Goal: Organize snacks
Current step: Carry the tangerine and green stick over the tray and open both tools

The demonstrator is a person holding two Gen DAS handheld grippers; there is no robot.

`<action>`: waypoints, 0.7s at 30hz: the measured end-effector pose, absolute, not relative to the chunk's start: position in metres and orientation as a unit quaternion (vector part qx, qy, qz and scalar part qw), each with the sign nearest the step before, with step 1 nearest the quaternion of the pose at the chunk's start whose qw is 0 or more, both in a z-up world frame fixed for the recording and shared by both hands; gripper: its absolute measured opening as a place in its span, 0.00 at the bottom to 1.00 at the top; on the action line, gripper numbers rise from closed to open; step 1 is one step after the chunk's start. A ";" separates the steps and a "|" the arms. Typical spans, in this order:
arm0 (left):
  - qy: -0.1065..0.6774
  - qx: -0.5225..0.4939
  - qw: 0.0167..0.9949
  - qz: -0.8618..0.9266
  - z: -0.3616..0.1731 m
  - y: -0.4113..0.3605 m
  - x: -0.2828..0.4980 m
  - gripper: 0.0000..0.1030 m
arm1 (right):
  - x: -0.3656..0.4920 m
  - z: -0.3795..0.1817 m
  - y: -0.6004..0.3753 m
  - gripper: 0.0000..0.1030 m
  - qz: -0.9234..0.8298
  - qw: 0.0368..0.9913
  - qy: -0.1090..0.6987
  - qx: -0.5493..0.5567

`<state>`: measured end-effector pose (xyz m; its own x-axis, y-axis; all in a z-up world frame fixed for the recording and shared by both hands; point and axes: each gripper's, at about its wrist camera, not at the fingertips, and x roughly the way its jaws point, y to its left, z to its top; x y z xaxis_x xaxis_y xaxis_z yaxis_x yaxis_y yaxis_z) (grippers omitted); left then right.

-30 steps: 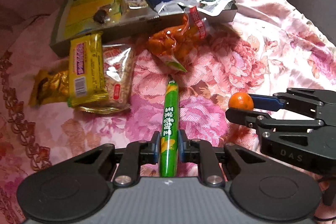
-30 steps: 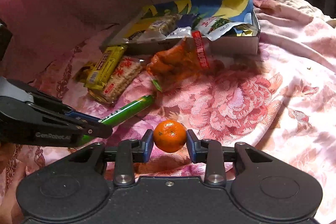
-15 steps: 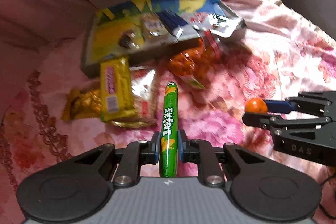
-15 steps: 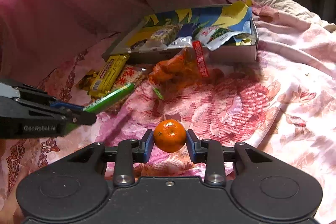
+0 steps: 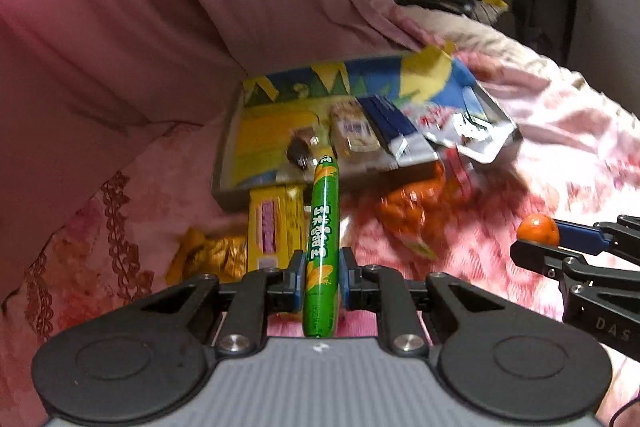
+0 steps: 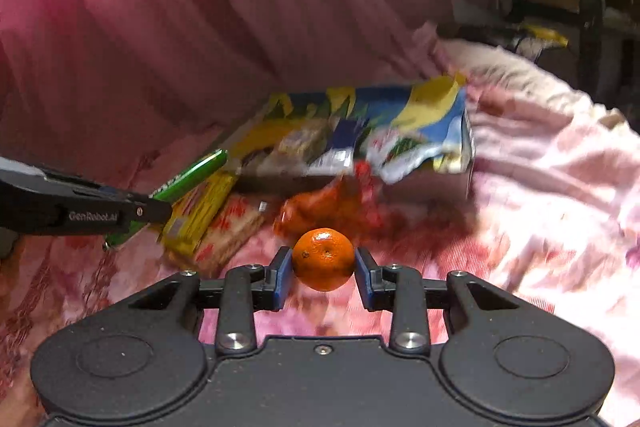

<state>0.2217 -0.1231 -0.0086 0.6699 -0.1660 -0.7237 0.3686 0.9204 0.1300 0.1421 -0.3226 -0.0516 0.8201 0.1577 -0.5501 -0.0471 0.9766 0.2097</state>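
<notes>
Green sausage stick: clamped near its lower end in the left tongs, lifted off the bed, far tip lined up in the left wrist view with the near wall of the snack box. Whether the tip touches the box cannot be told.

Mandarin: pinched between the blue pads of the right tongs, held in the air above the floral bedspread. In the left wrist view it shows well off to the right, apart from the stick.

Snack box: open, printed blue and yellow, lying on the bed with several wrapped packets inside; picture blurred, labels unreadable.

Just in front of the box on the bedspread: a yellow wrapped bar, a gold packet to its left, an orange snack bag to its right.

Behind the box: pink draped cloth.
</notes>
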 end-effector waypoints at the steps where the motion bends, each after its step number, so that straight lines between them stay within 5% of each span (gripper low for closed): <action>1: 0.374 0.131 0.907 -0.145 -0.008 -0.125 0.225 0.17 | 0.146 -0.050 -0.323 0.35 0.052 0.951 0.289 0.094; 21: 0.355 0.050 0.928 -0.102 -0.025 -0.160 0.344 0.17 | 0.266 -0.063 -0.345 0.35 0.003 0.977 0.211 0.034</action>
<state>0.3439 -0.1600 -0.0254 0.7268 -0.1547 -0.6692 0.2253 0.9741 0.0195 0.2656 -0.3454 -0.0633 0.9105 0.0198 -0.4130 0.0090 0.9977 0.0677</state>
